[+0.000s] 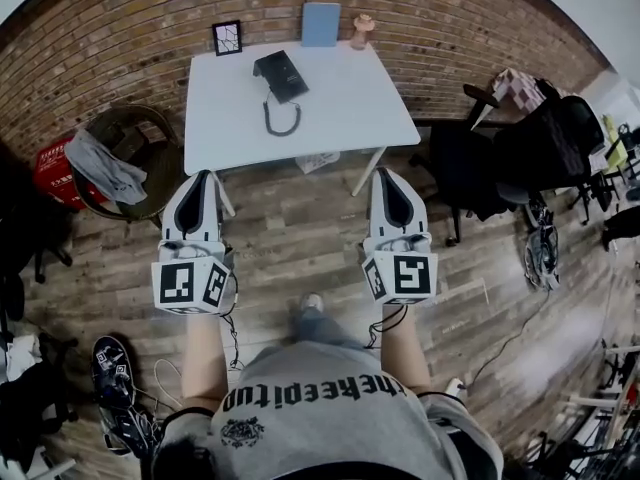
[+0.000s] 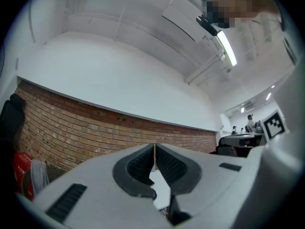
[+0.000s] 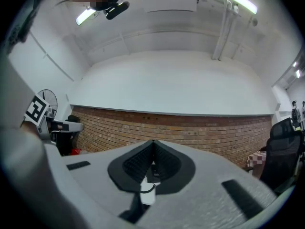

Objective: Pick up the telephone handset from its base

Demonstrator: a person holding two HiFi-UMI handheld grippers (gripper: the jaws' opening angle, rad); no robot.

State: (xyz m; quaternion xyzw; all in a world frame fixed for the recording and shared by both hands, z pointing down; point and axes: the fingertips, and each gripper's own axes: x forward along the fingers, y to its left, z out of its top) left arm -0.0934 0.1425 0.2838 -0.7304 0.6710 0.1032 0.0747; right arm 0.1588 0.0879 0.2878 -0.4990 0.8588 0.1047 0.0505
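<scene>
Hovering off table (image 1: 340, 108), left claw (image 1: 205, 178) and right claw (image 1: 384, 175) clenched, telephone (image 1: 281, 74) whole in head view only

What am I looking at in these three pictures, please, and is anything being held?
There is no robot: a person holds a two-jaw gripper in each hand. The head view looks down from a camera on their head at the left gripper and right gripper. The two gripper views come from cameras riding on each gripper, looking along its jaws. Ahead stands a white table with a black telephone, a picture frame and a blue board. Both grippers are shut and hold nothing.
</scene>
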